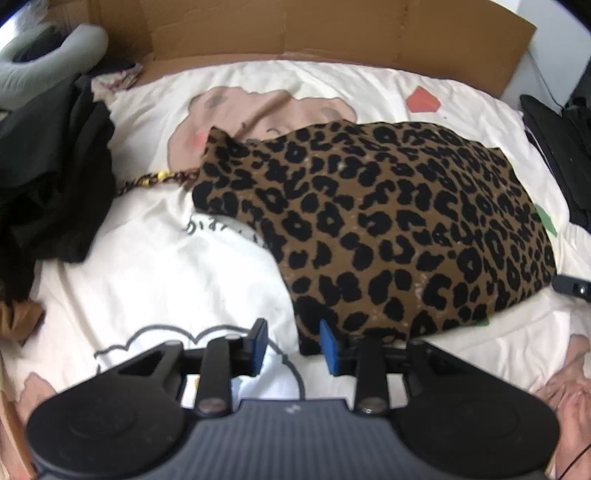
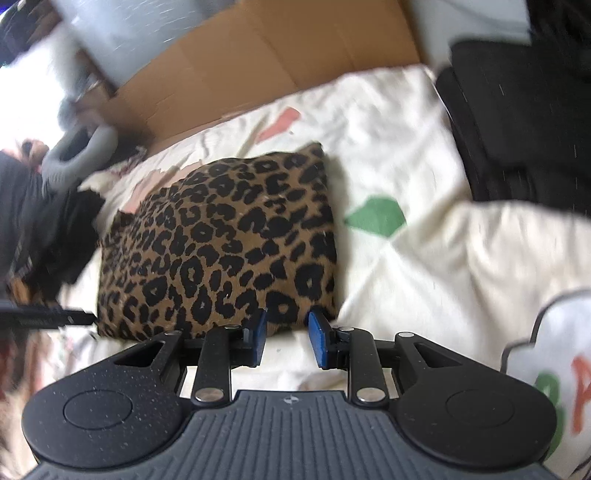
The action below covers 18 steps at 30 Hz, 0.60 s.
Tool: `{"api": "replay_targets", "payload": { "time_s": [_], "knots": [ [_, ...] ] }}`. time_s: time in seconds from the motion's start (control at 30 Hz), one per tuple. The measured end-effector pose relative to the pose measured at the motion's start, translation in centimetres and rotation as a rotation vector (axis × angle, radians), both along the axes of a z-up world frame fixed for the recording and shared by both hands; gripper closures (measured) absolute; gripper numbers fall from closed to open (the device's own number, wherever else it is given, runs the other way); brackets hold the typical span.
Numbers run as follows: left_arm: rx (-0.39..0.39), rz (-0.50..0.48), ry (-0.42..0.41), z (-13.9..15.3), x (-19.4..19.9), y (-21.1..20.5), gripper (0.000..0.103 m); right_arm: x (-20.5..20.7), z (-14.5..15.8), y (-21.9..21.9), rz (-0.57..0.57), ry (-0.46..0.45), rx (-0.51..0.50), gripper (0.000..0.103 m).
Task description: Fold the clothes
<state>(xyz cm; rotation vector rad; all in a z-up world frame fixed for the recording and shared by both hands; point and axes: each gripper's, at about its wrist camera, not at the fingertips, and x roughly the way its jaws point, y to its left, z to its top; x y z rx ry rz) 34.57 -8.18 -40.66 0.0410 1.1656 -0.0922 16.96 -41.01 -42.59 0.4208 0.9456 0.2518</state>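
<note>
nearest in the left wrist view, the left tool (image 1: 293, 345) hangs over the near edge of the bed (image 1: 147, 266), its blue pads spread with nothing between them; the near corner of the leopard-print garment (image 1: 369, 229) lies just past the right pad, not pinched. the right tool (image 2: 287, 338) is likewise spread and empty, poised at the garment's (image 2: 221, 251) near edge, which shows between and just beyond its pads. both seem placed there because a fold has been laid down and let go, leaving the cloth to settle.

the garment sits as a compact folded bundle mid-bed, lying flat on the white printed cover, nearer the bed's right side in the left wrist view. its edges look even, so i judge this piece nearly done.

further off, a dark pile of clothes (image 1: 48, 177) waits at the bed's left edge, probably next in line. a cardboard sheet (image 1: 332, 33) stands along the far edge.
</note>
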Motion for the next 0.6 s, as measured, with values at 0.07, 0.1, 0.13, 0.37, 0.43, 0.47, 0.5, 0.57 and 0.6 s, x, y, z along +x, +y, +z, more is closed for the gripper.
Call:
{"api": "replay_targets", "payload": {
  "time_s": [0.07, 0.1, 0.13, 0.37, 0.43, 0.47, 0.5, 0.57, 0.6],
  "knots": [
    [-0.024, 0.012, 0.015, -0.4, -0.2, 0.3, 0.068, 0.3, -0.8, -0.5, -0.037, 0.044, 0.064, 0.060],
    [-0.033, 0.018, 0.022, -0.6, -0.4, 0.4, 0.068, 0.5, -1.2, -0.8, -0.059, 0.065, 0.096, 0.060],
    [-0.038, 0.023, 0.027, -0.8, -0.5, 0.4, 0.068, 0.7, -1.6, -1.0, -0.082, 0.080, 0.128, 0.060],
    [-0.050, 0.022, 0.043, -1.5, -0.9, 0.1, 0.068, 1.8, -3.2, -1.9, -0.183, 0.126, 0.278, 0.077],
    [-0.054, 0.024, 0.045, -1.6, -1.0, 0.1, 0.067, 1.8, -3.4, -2.2, -0.198, 0.128, 0.302, 0.087],
    [-0.056, 0.025, 0.046, -1.6, -1.0, 0.2, 0.067, 1.8, -3.6, -2.3, -0.205, 0.129, 0.313, 0.092],
    [-0.057, 0.027, 0.046, -1.7, -1.0, 0.2, 0.066, 1.7, -3.6, -2.5, -0.211, 0.129, 0.325, 0.092],
    [-0.063, 0.031, 0.045, -1.8, -1.0, 0.2, 0.064, 1.5, -3.5, -2.7, -0.215, 0.120, 0.338, 0.093],
    [-0.066, 0.032, 0.044, -1.8, -1.0, 0.2, 0.063, 1.4, -3.3, -2.7, -0.214, 0.112, 0.341, 0.093]
  ]
}}
